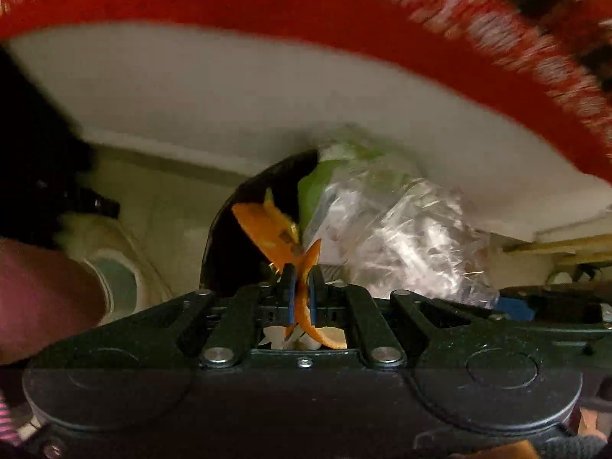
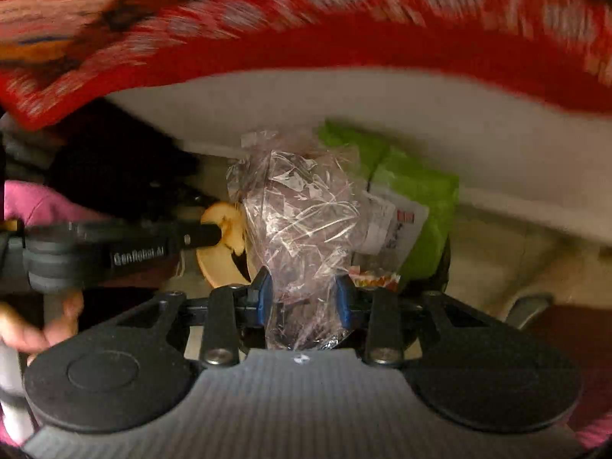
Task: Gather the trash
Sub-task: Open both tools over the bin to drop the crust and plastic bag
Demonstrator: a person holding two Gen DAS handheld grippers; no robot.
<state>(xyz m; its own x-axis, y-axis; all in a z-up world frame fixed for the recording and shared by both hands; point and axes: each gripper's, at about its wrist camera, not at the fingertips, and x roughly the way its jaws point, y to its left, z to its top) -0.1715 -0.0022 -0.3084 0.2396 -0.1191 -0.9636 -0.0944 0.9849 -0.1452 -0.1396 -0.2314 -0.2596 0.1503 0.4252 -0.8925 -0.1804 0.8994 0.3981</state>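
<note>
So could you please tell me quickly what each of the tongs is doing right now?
Left tongs: shut on the orange peel.
Right tongs: shut on the crumpled clear plastic bag.

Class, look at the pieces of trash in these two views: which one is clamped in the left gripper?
The orange peel, pinched between the shut left gripper. The crumpled clear plastic bag sits in the right gripper, and the green packet is not held.

Left tongs [image 1: 301, 287] nearly shut, right tongs [image 2: 305, 294] partly apart and gripping, both pointing steeply down.
</note>
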